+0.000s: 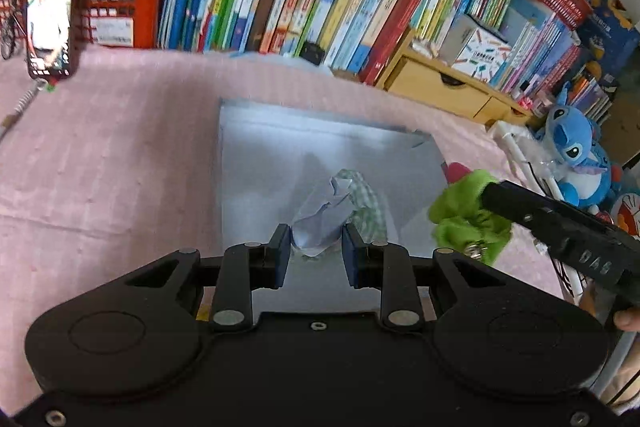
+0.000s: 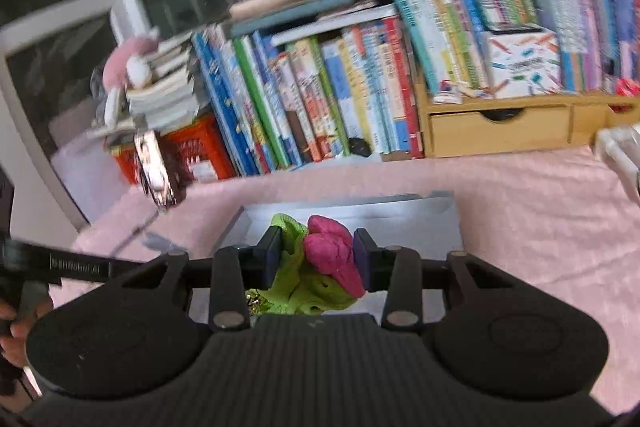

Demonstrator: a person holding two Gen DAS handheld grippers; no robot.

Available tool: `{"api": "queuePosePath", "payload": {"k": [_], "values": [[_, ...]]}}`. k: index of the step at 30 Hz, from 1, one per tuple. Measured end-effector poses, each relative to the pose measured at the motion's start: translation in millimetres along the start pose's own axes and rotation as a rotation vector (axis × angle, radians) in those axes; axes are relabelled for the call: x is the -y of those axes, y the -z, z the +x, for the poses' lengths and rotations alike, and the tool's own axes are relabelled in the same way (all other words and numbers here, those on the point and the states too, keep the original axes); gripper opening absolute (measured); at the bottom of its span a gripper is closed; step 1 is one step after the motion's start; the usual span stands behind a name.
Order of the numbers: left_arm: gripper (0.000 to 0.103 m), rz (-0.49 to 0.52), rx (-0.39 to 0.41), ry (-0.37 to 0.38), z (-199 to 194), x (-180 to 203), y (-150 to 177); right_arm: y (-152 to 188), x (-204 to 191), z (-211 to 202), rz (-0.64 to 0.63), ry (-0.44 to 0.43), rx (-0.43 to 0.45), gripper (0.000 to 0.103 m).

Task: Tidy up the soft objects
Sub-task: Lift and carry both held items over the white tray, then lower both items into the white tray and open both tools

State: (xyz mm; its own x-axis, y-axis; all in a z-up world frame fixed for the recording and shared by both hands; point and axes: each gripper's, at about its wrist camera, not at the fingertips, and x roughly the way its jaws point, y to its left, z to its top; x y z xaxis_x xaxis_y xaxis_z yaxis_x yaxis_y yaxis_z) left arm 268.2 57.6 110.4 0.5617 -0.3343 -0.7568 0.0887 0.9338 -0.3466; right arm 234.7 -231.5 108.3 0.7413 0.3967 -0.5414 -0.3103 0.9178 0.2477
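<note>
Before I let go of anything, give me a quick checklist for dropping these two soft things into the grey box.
1. Left tool shut on the pale blue cloth: ok.
2. Right tool shut on the green and pink plush: ok.
3. Grey box open on top: ok.
4. Left tool above the box: ok, the box floor lies right beneath the cloth.
5. Right tool above the box: cannot tell, in the left view the plush hangs at the box's right edge.
6. Two tools apart from each other: ok, a gap shows between them in the left view.
</note>
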Motion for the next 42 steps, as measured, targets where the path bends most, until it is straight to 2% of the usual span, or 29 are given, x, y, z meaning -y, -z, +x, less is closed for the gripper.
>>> {"api": "queuePosePath", "payload": {"k": [12, 16, 26, 36, 39, 40, 42], "values": [[0.026, -0.054, -0.105, -0.009, 45.0, -11.6, -8.5, 3.4, -20.7, 46.7, -0.244, -0.046, -0.135, 0.044], [0.026, -0.058, -0.126, -0.012, 54.3, -14.1, -8.2, 7.7, -23.8, 57.6, -0.285, -0.031, -0.174, 0.044], [0.025, -0.075, -0.153, -0.013, 68.6, -21.5, -7.4, 15.1, -21.5, 83.0, -0.295, 0.006, -0.26, 0.045], [0.025, -0.1, -0.181, -0.01, 80.1, -29.2, -5.2, 14.1, -21.5, 88.6, -0.303, 0.006, -0.297, 0.049], [0.026, -0.11, -0.179, 0.002, 77.7, -30.2, -6.0, 14.6, -20.9, 88.3, -0.301, -0.001, -0.296, 0.052], [0.029, -0.111, -0.177, 0.009, 75.3, -30.5, -6.2, 14.7, -20.7, 87.8, -0.3, -0.004, -0.295, 0.058], [0.034, -0.11, -0.17, 0.018, 70.0, -30.9, -6.5, 15.0, -20.5, 86.0, -0.3, -0.011, -0.293, 0.062]]}}
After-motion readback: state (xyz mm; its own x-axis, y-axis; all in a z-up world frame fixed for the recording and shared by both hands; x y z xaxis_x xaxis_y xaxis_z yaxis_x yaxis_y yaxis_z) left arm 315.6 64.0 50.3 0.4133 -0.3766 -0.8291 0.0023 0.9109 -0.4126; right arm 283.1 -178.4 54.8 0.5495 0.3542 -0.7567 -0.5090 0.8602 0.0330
